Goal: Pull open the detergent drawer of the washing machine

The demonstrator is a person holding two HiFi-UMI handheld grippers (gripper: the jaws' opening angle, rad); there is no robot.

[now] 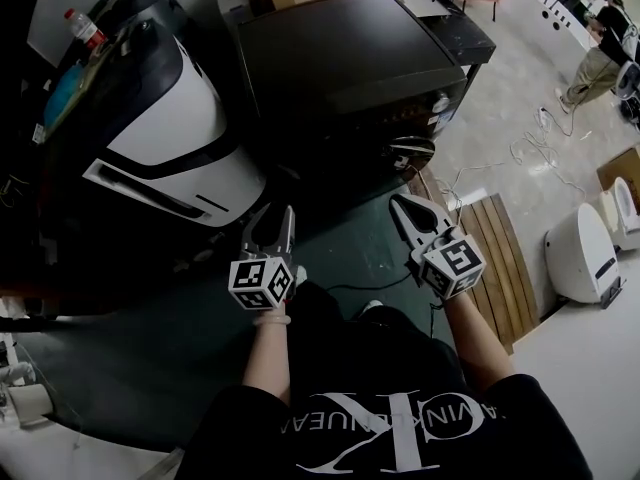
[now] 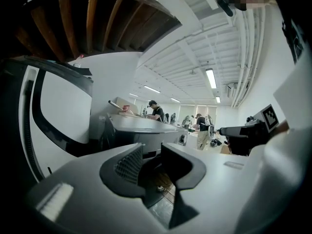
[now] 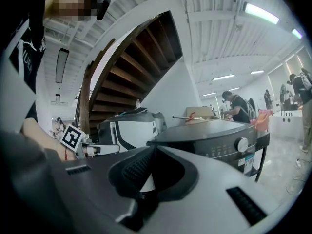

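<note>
A dark grey washing machine point(image 1: 345, 53) stands ahead of me, and its front panel with a round knob point(image 1: 441, 103) faces right. The right gripper view shows the same panel and knob point(image 3: 241, 144). I cannot make out the detergent drawer in any view. My left gripper point(image 1: 272, 230) hovers over the dark floor in front of the machine, well short of it, with its jaws open point(image 2: 152, 162) and nothing between them. To its right, my right gripper point(image 1: 412, 211) has its jaws shut tip to tip point(image 3: 154, 152) on nothing, below the machine's near right corner.
A large white and black appliance point(image 1: 165, 143) stands left of the washing machine, with a bottle point(image 1: 85, 28) behind it. On the right lie a wooden pallet point(image 1: 495, 253) and a white rounded device point(image 1: 582, 253). Cables point(image 1: 520, 158) trail on the floor. People stand in the far right corner.
</note>
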